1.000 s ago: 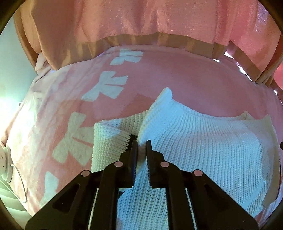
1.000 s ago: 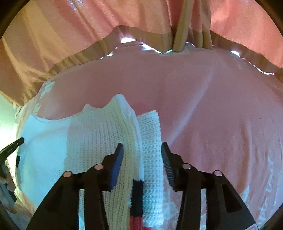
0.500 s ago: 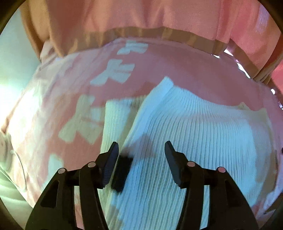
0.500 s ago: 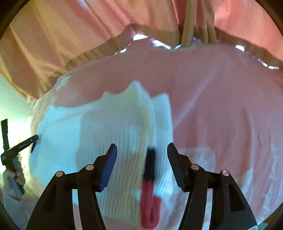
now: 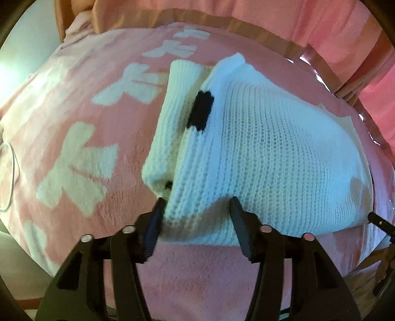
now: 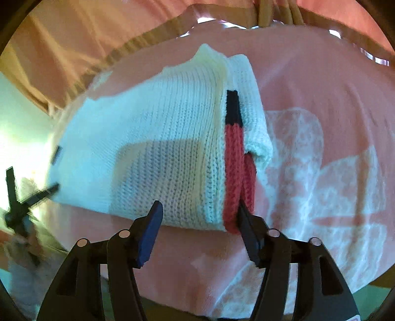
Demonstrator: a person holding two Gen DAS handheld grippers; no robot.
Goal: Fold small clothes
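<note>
A small white knit sweater (image 5: 266, 148) lies folded on a pink blanket (image 5: 74, 118) with white bow shapes. A sleeve with a black band (image 5: 201, 111) is tucked along its left edge. My left gripper (image 5: 197, 205) is open, its jaws either side of the sweater's near left corner. In the right wrist view the sweater (image 6: 167, 138) shows a black and red stripe (image 6: 233, 158) on its right edge. My right gripper (image 6: 200, 210) is open at the near right corner, holding nothing.
Pink curtains with a tan band (image 5: 246, 22) hang behind the blanket. A white cable (image 5: 7, 177) lies at the far left. The left gripper shows at the left edge of the right wrist view (image 6: 19, 205). The blanket (image 6: 333, 123) extends to the right.
Both grippers have let go of the sweater, opened and pulled back toward me. The folded sweater now lies flat on the blanket.
</note>
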